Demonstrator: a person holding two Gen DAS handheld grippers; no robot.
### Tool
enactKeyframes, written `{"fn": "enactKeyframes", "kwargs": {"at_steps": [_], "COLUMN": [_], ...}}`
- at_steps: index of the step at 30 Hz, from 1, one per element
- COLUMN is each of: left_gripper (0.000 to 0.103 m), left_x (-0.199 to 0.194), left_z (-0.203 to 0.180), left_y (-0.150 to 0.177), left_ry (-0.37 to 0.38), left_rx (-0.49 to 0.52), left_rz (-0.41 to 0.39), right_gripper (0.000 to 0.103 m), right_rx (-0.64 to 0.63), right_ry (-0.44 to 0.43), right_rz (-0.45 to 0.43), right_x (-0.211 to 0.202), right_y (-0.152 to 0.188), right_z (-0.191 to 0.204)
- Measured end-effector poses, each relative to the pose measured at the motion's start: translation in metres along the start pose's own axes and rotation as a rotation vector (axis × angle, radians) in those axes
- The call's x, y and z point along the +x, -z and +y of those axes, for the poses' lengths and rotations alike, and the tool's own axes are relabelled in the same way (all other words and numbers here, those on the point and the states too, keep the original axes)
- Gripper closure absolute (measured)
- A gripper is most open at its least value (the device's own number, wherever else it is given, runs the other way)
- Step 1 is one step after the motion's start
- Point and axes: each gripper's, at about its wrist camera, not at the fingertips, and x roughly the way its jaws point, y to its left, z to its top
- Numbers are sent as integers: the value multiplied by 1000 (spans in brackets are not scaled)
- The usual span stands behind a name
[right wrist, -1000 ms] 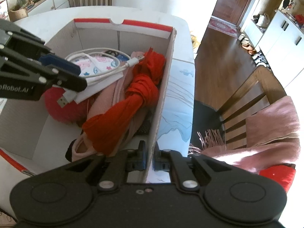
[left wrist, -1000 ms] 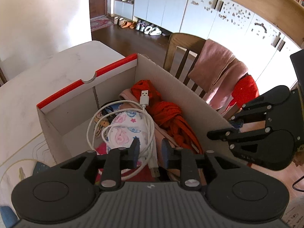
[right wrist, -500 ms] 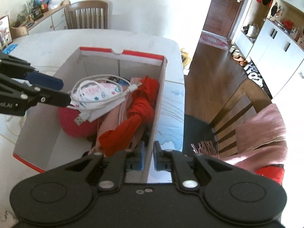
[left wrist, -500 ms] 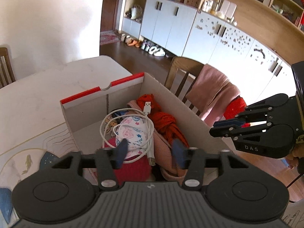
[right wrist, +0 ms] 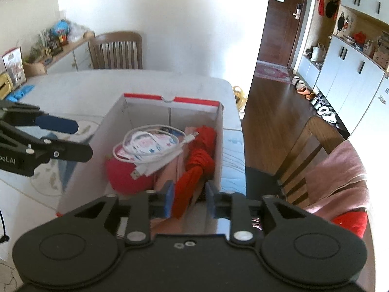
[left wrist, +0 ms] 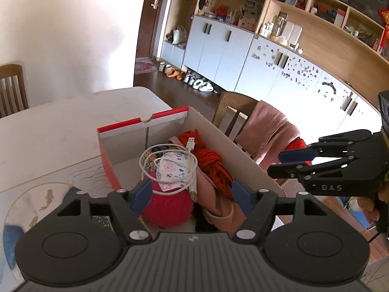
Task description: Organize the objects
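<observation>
Above the cardboard box point(left wrist: 214, 131) both grippers are hovering; left gripper point(left wrist: 192, 192) jaws are opening wide, right gripper point(right wrist: 188, 198) jaws are opening too, nothing between either. White cable point(left wrist: 170, 168) is lying coiled on the clothes inside, USB plug toward 12 o'clock. Risk: loose cable loops snagging a finger on re-entry, dragging the clothes out.

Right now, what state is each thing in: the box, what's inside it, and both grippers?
Cardboard box: open, no lid, on the table.
White USB cable: coiled, lying on the patterned cloth.
Red scarf: bunched along the box's side.
Left gripper: jaws opening, holding nothing.
Right gripper: jaws opening, holding nothing.
</observation>
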Motion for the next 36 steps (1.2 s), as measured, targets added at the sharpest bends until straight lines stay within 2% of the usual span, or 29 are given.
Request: {"fn": "enactKeyframes", "kwargs": {"at_steps": [2,4,8,10,12,20,22,28,36], "left_gripper": [29,22,19,8,1,0,0,0,0], "left_x": [-6,-11,-21,-26,-31,-45,-48,-55,-53], "left_z": [0,1,2,2,2,2,1,-7,-14], "left_y": [4,8,16,20,24,34,36,42,50], "left_ry": [-10,-18,-15,-10,-9,3,10,-1,-31], "left_rx": [5,4,-6,-6,-5,-23,-24,4,29], "left_rz": [-11,-20,-35,-42,-53,-86,-100,-128,-105], "right_gripper": [66,54,41,35,28,9,1,1,1], "right_rx": [11,18,20,25,30,69,73,69,77], "right_ry": [-7,-13,-34,-47,-60,-95,-103,-113,-110], "right_rz": [-23,-47,-87,-104,-122,-205,-222,-241,-239], "right_x": [-7,-13,-23,-26,-29,-43,-47,-53,-55], "right_y": [2,5,12,16,20,39,42,49,54], "right_z": [2,5,15,20,24,32,34,39,42]}}
